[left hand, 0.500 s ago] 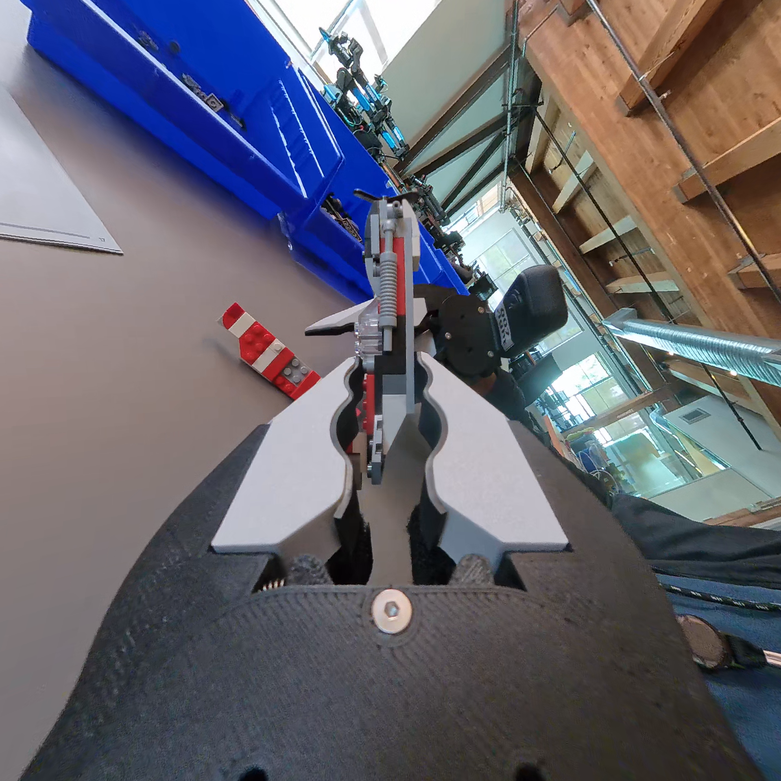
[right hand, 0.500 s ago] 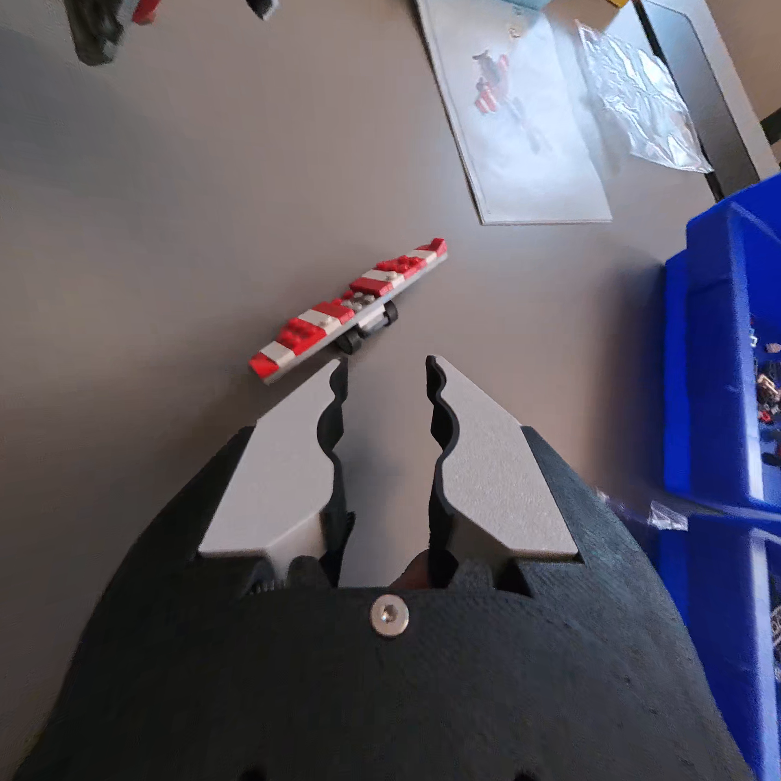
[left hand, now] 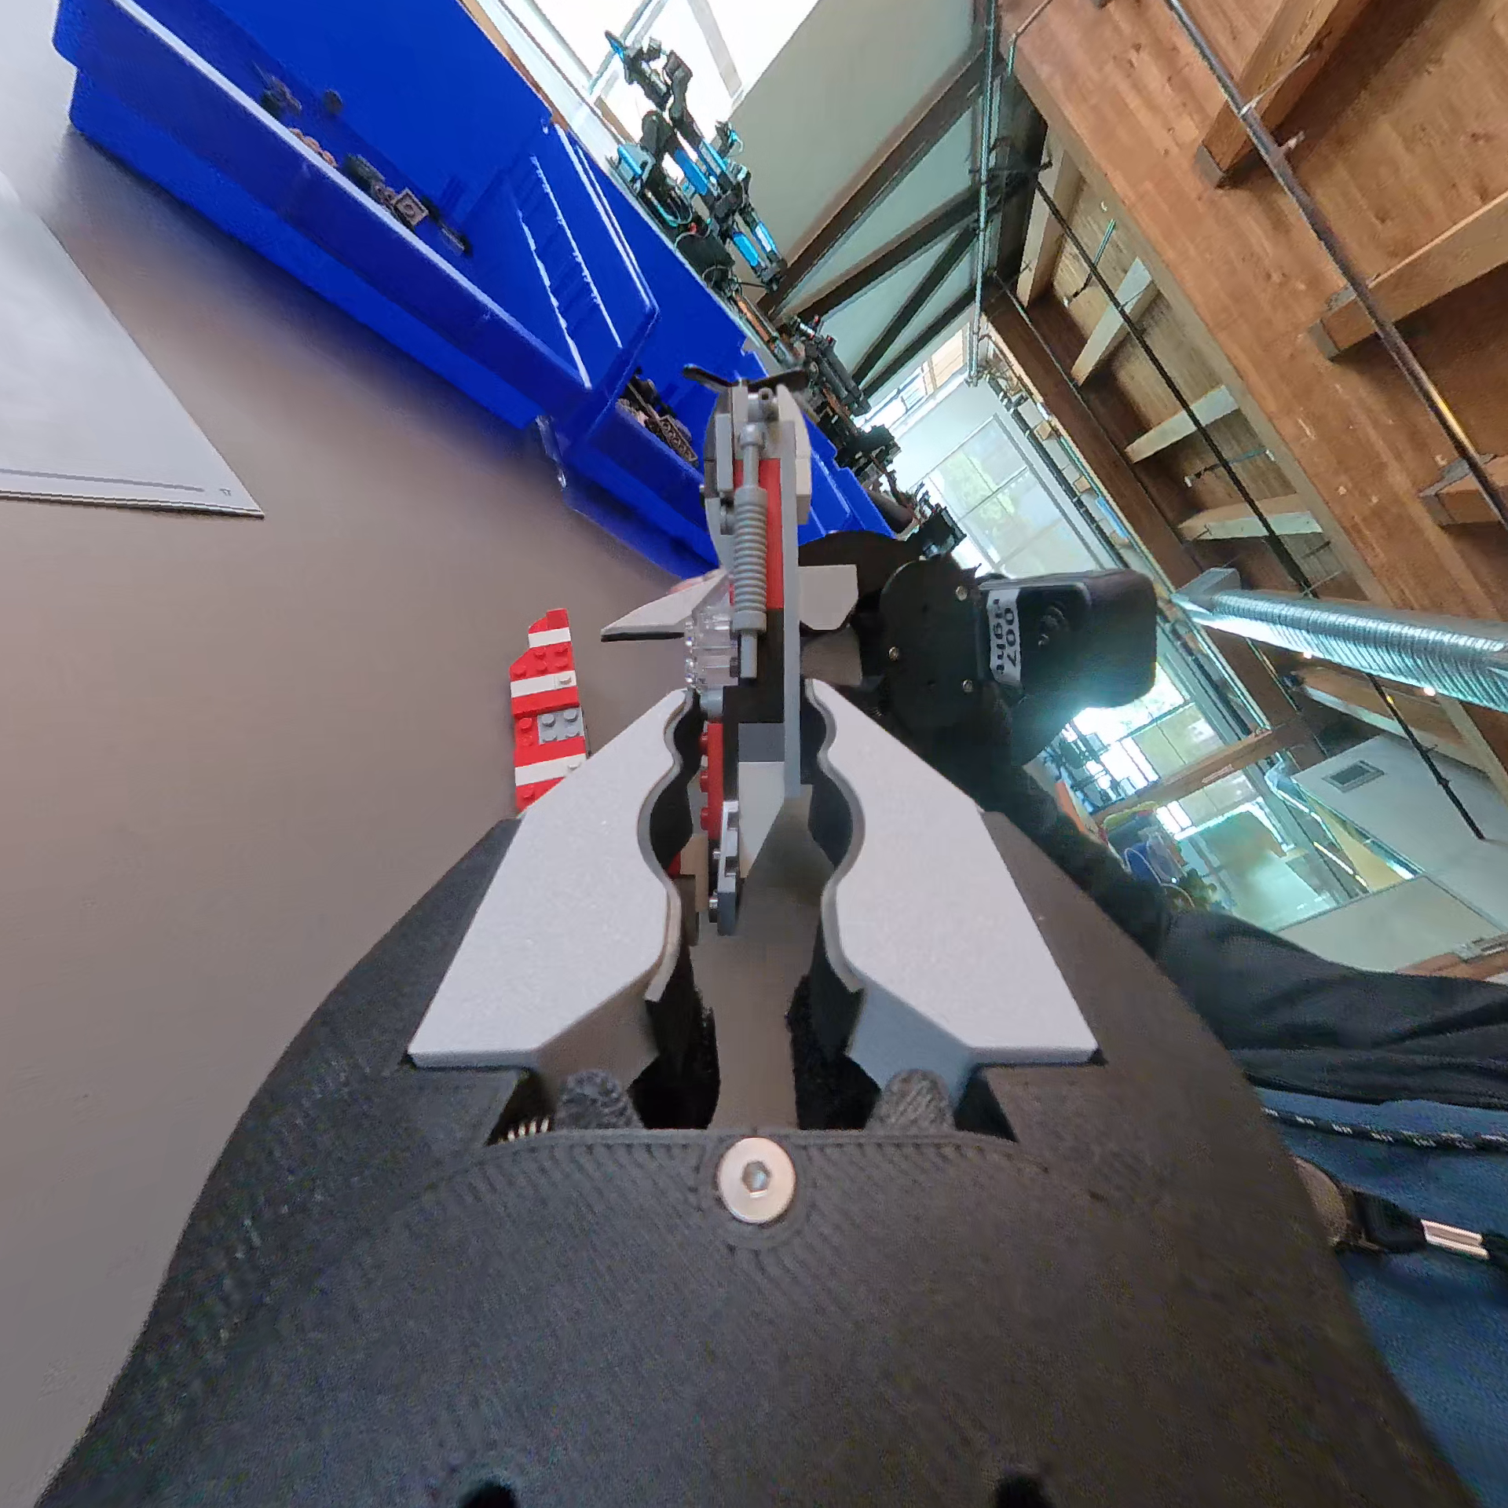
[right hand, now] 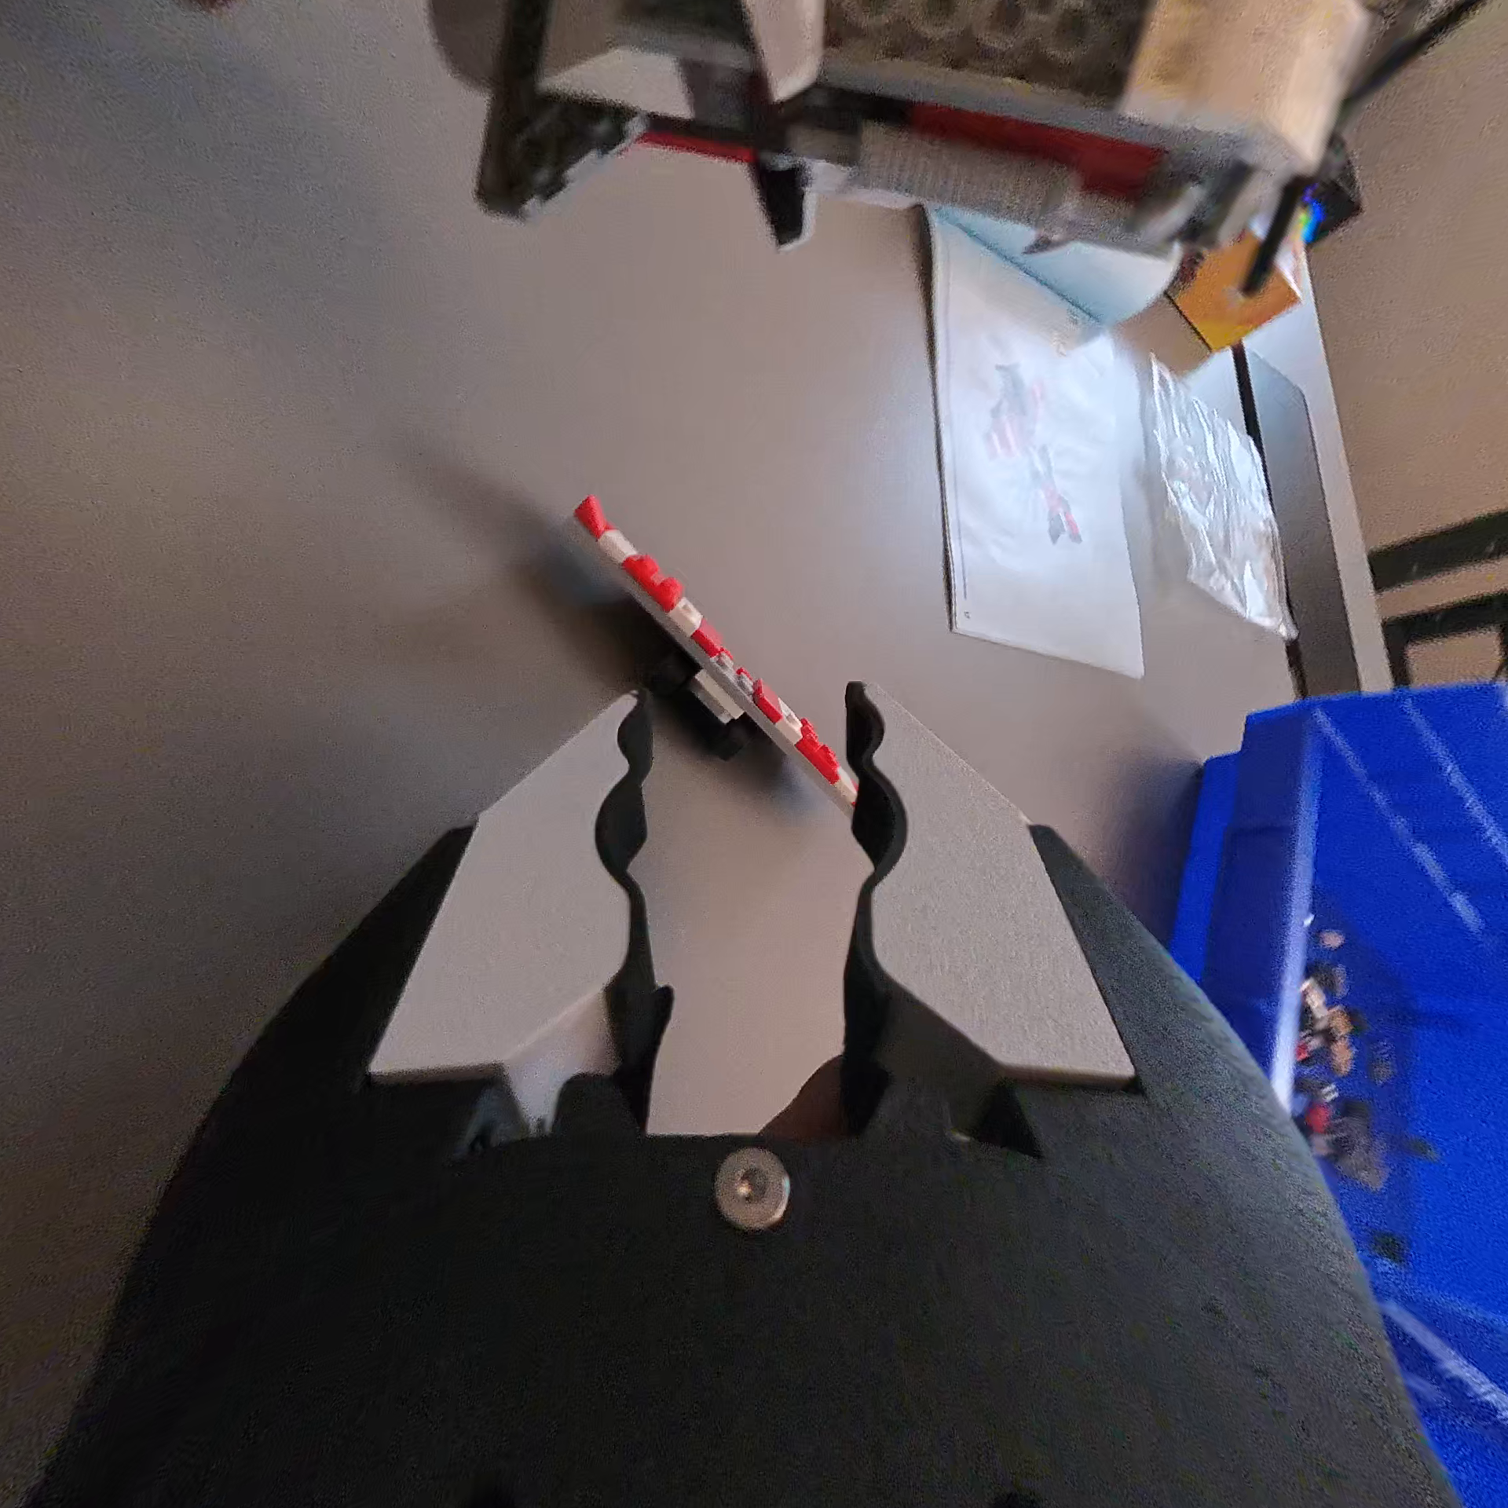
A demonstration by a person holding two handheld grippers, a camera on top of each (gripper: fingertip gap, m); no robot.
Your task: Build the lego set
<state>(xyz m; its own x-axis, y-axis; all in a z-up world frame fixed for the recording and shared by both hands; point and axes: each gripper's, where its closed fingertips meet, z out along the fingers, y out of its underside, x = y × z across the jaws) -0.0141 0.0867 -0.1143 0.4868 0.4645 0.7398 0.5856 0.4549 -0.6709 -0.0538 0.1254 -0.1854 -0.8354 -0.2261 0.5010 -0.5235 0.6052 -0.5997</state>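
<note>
- Table [right hand: 326, 408]: grey top and the landmark here. Blue bins [right hand: 1346, 857] sat along one edge, instruction sheet [right hand: 1036, 490] and clear bag [right hand: 1216, 481] lay flat near them.
- Left gripper [left hand: 741, 726]: tongs clamped on the lego body [left hand: 755, 587], a grey/red/black sub-build with a ribbed grey rod, held up off the table.
- Right gripper [right hand: 747, 718]: tongs apart, nothing in them, tips low over the table and straddling the near end of the wing.
- Striped wing [right hand: 710, 645]: red-and-white plate assembly with small black wheels under it, resting tilted on the table and not yet gripped.
- Progress, as a judgement: the two sub-builds looked done but separate. Left to do: grab the wing, then mate it to the body. Loose parts in the bins suggested more steps after that.
</note>
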